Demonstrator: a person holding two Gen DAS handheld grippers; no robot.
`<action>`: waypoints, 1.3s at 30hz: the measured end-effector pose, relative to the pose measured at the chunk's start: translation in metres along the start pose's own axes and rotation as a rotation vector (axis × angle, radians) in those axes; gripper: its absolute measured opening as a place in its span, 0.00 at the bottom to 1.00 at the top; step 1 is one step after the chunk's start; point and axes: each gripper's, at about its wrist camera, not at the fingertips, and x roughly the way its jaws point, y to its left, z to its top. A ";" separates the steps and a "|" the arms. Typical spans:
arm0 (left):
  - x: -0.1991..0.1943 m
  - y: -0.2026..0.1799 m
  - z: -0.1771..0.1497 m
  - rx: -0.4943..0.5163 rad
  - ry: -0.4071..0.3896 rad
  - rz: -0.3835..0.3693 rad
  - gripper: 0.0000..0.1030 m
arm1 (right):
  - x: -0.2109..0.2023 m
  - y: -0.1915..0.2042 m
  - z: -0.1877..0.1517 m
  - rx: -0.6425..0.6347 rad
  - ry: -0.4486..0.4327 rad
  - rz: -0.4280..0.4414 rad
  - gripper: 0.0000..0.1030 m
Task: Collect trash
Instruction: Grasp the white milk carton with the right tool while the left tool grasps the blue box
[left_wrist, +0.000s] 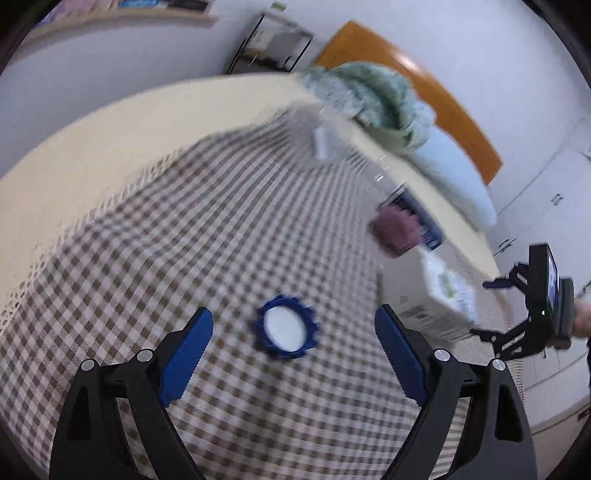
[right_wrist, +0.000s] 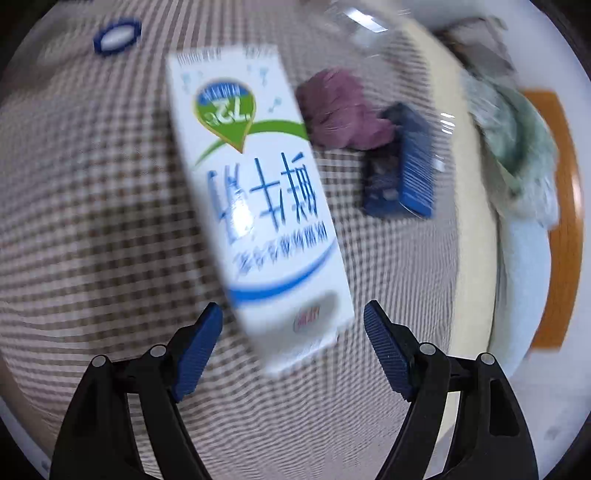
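Checked cloth (left_wrist: 147, 258) over a cream bed (left_wrist: 110, 122), wooden headboard (left_wrist: 424, 77) upper right. Left gripper (left_wrist: 293, 341) wide apart, empty, blue-rimmed lid (left_wrist: 286, 326) below between its fingers. Right gripper (right_wrist: 293, 338) spread, white milk carton (right_wrist: 258, 206) centre frame, near end between the pads, untouched.

Left gripper (left_wrist: 293, 341) open above checked cloth (left_wrist: 147, 240); blue-rimmed cap (left_wrist: 284, 328) between fingertips (untouched); milk carton (left_wrist: 439, 295) near cloth's right edge.
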 end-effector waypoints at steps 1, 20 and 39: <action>0.005 0.005 0.003 -0.001 0.012 0.017 0.84 | 0.008 -0.003 0.004 -0.016 0.022 0.027 0.74; 0.041 0.006 0.007 0.031 0.108 0.019 0.84 | 0.036 -0.022 -0.050 0.700 -0.010 0.483 0.73; 0.035 -0.072 -0.050 0.354 0.050 -0.022 0.84 | 0.004 0.097 -0.193 1.792 -0.293 -0.085 0.68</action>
